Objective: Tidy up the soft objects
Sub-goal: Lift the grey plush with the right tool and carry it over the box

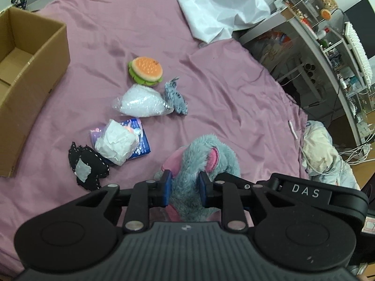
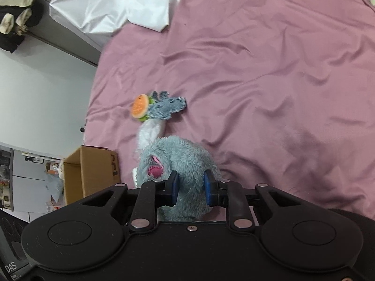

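Left jaws: left gripper (image 1: 185, 188) clamps the grey plush toy (image 1: 201, 161) on the pink bed sheet (image 1: 234, 98).
Right jaws: right gripper (image 2: 191, 189) grips the same plush (image 2: 180, 161).
Left view only: black pouch (image 1: 88, 166), tissue packet (image 1: 119, 142), box interior.
Both views: burger toy (image 1: 145, 70), grey sock (image 1: 174, 94), bead bag (image 1: 141, 103), cardboard box (image 1: 25, 79).
Hidden: plush underside, behind both grippers.
Around: white cloth (image 1: 220, 7), cluttered shelves (image 1: 337, 39).

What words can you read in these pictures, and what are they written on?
"DAS": on the left gripper, raised white letters on its black arm.
"DAS": on a black object at the right view's bottom left corner.
Print on the blue packet is too blurred to read.
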A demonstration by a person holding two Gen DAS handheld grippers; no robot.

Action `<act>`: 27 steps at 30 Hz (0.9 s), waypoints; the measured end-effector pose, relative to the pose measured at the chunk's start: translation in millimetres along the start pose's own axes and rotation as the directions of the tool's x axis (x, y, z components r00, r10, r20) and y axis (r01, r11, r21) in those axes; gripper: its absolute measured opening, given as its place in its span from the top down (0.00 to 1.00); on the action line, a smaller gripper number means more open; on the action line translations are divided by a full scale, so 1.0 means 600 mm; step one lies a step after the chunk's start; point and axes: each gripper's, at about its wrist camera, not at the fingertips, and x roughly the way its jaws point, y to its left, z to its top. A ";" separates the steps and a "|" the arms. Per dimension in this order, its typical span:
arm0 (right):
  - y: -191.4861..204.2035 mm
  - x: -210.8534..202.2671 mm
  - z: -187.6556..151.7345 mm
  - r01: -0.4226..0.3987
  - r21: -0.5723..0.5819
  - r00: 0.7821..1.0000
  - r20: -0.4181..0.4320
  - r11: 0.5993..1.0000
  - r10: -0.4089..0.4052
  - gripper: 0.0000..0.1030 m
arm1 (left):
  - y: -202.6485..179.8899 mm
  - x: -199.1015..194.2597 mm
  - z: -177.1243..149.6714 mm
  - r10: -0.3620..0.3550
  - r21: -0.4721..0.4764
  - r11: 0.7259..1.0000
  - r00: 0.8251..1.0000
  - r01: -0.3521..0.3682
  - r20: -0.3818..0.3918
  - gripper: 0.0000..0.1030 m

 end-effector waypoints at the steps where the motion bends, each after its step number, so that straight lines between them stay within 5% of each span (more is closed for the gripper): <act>1: 0.004 -0.004 0.000 -0.005 -0.004 1.000 0.008 1.000 0.005 0.79 | 0.000 -0.007 0.001 -0.005 0.001 1.000 1.000 0.005 0.008 0.78; 27: 0.149 -0.064 -0.031 -0.130 -0.192 0.976 0.150 0.973 0.160 0.79 | 0.021 -0.164 0.045 -0.021 0.053 0.999 0.977 0.011 0.211 0.78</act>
